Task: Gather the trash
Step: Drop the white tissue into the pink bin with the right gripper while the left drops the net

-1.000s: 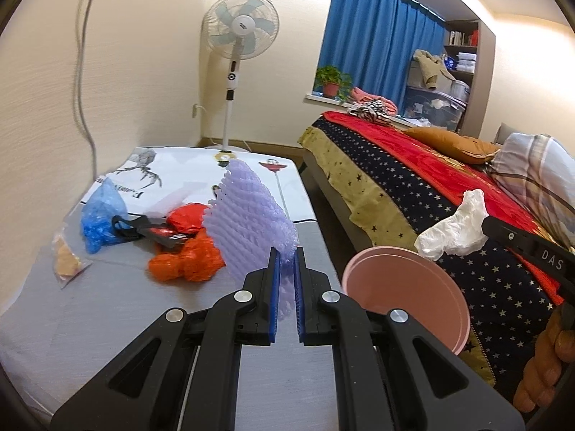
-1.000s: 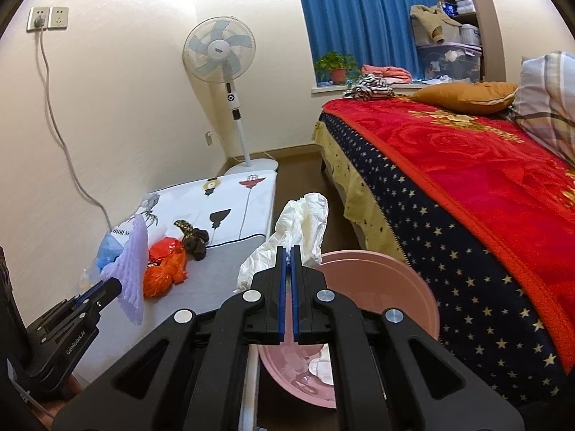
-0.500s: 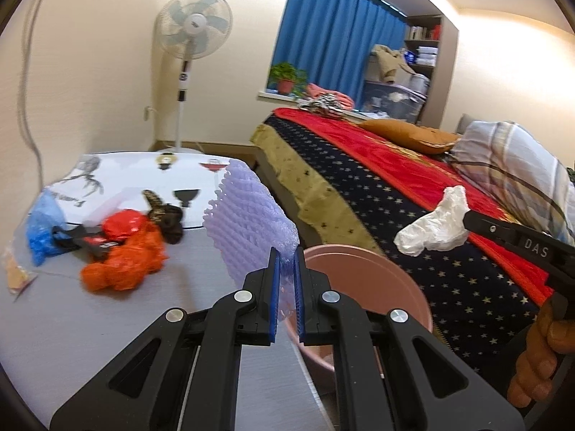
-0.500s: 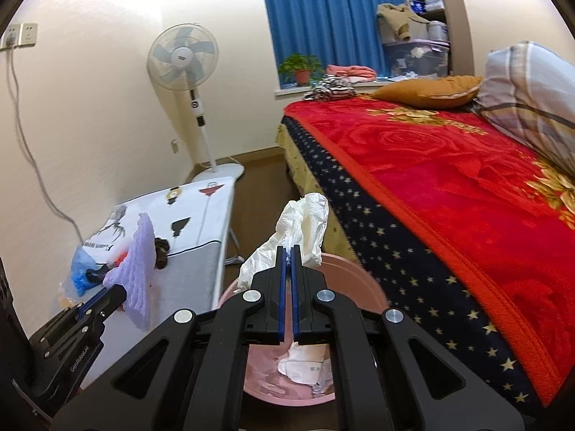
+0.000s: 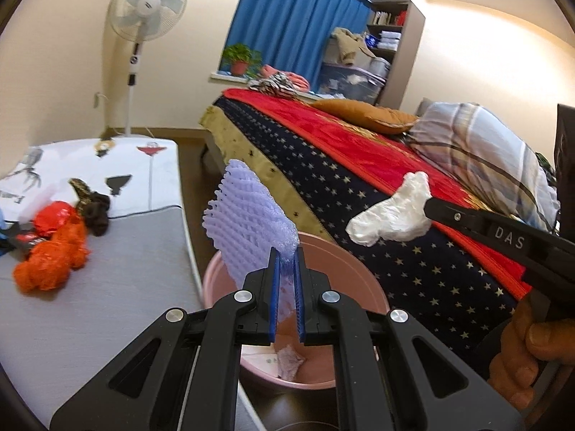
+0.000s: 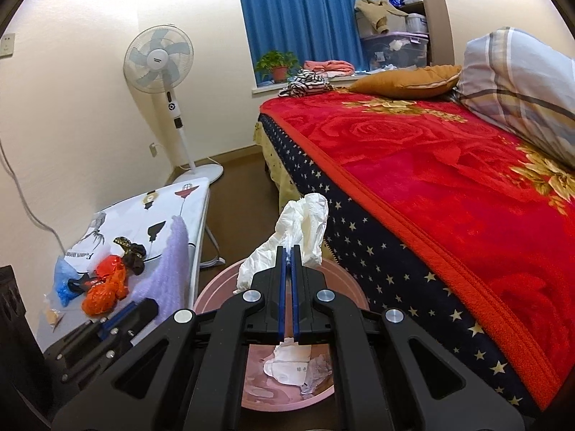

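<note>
Round pink plastic bin [image 5: 230,276]: paper scraps already inside. Left claw [image 5: 286,251] clamped on lilac foam fruit net [image 5: 248,226], right claw [image 6: 288,251] on crumpled white plastic bag [image 6: 305,222], both above the bin. Counter [image 5: 118,262], nine o'clock: orange [image 5: 50,258], red, blue wrappers remain.

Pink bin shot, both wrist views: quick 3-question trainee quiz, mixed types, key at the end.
1. True or false: the left gripper is shut on the purple foam net.
2. What does the right gripper hold? A) orange bag B) white crumpled plastic bag C) brown pillow
3. Fill in: the orange bag lies on the ____, not in the pink bin.

Key
1. True; the net sticks up from between the pads, above the bin.
2. B; the white crumpled plastic bag is pinched over the bin, which already holds paper scraps.
3. Ironing board.
</note>
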`<state>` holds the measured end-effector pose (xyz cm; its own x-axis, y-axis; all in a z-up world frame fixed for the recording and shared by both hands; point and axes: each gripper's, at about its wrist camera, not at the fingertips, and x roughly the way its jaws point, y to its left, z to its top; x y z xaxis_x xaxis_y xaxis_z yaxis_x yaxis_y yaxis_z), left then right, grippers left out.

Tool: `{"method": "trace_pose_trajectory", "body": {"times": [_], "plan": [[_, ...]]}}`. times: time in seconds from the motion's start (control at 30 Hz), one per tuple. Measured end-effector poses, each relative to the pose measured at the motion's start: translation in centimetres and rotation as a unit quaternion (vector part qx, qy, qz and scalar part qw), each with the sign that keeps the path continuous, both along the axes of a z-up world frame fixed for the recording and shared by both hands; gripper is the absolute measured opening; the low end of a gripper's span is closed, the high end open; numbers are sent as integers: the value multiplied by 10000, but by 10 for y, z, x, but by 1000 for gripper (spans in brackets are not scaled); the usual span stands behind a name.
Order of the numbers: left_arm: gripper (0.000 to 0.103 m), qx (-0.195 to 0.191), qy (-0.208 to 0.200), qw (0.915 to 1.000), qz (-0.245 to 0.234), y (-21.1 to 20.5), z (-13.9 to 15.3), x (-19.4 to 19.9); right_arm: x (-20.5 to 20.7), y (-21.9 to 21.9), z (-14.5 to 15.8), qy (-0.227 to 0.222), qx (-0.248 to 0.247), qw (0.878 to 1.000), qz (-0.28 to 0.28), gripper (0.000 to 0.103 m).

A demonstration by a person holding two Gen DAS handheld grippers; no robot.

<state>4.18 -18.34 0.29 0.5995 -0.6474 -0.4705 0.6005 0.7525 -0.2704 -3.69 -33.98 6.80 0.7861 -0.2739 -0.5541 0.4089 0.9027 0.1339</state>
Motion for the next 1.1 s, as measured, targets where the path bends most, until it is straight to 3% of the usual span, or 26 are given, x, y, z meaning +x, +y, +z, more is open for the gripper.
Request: {"method": "trace_pose_trajectory", "body": {"times": [0.93, 1.1], "plan": [[7, 101, 401, 9988, -280, -25, -22, 15, 11, -8, -11, 174, 4, 9995, -280, 3], [8, 72, 491, 9982, -344, -28, -24, 15, 9, -9, -10, 144, -3, 9993, -335, 8]]}}
